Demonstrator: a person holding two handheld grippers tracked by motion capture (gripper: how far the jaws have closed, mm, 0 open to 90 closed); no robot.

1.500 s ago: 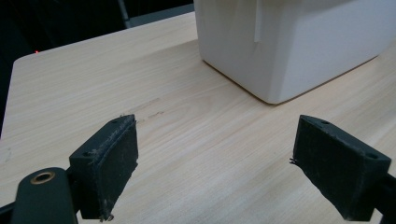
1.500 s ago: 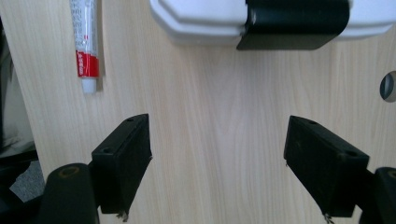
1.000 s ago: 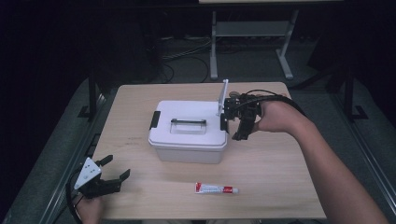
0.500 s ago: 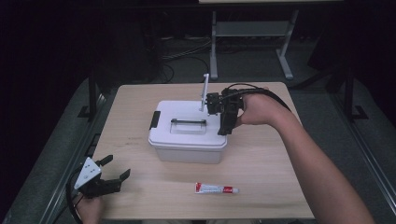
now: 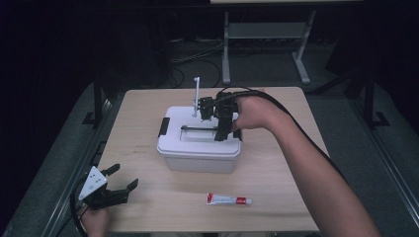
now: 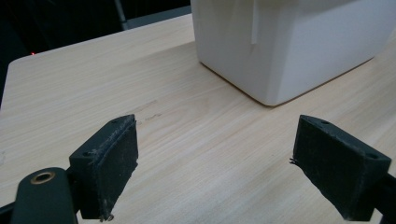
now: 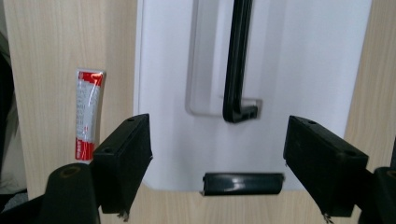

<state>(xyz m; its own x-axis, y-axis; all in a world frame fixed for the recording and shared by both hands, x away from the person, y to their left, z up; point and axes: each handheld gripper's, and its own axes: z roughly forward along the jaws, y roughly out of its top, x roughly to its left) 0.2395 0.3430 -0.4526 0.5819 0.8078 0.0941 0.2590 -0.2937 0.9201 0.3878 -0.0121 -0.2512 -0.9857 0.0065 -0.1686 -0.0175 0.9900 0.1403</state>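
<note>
A white rectangular plastic storage box (image 5: pixel 198 148) is sitting near the middle of the pale wood-grain worktop (image 5: pixel 143 128), its lid on. The lid is carrying a slim black folding handle (image 7: pixel 236 60) lying flat in a shallow recess, and a black latch clip at each short end — one (image 5: pixel 162 127) showing at the box's left end in the high view, the other (image 7: pixel 243 183) at the lid edge in the right gripper view.

The right claw (image 5: pixel 221 123) is hovering over the right part of the lid, pointing down at it. In the right gripper view its two black jaws are standing wide apart, released and gripping nothing, with the lid and the latch clip between them below. A thin white rod (image 5: pixel 196 96) is sticking up from this gripper.

The left claw (image 5: pixel 116 185) is resting low at the front left corner of the worktop, well apart from the box, its jaws also spread wide and empty — the left gripper view is showing bare wood between them and the box's side wall beyond.

A small white-and-red tube (image 5: pixel 229 200) is lying flat on the worktop in front of the box, near its front edge.
</note>
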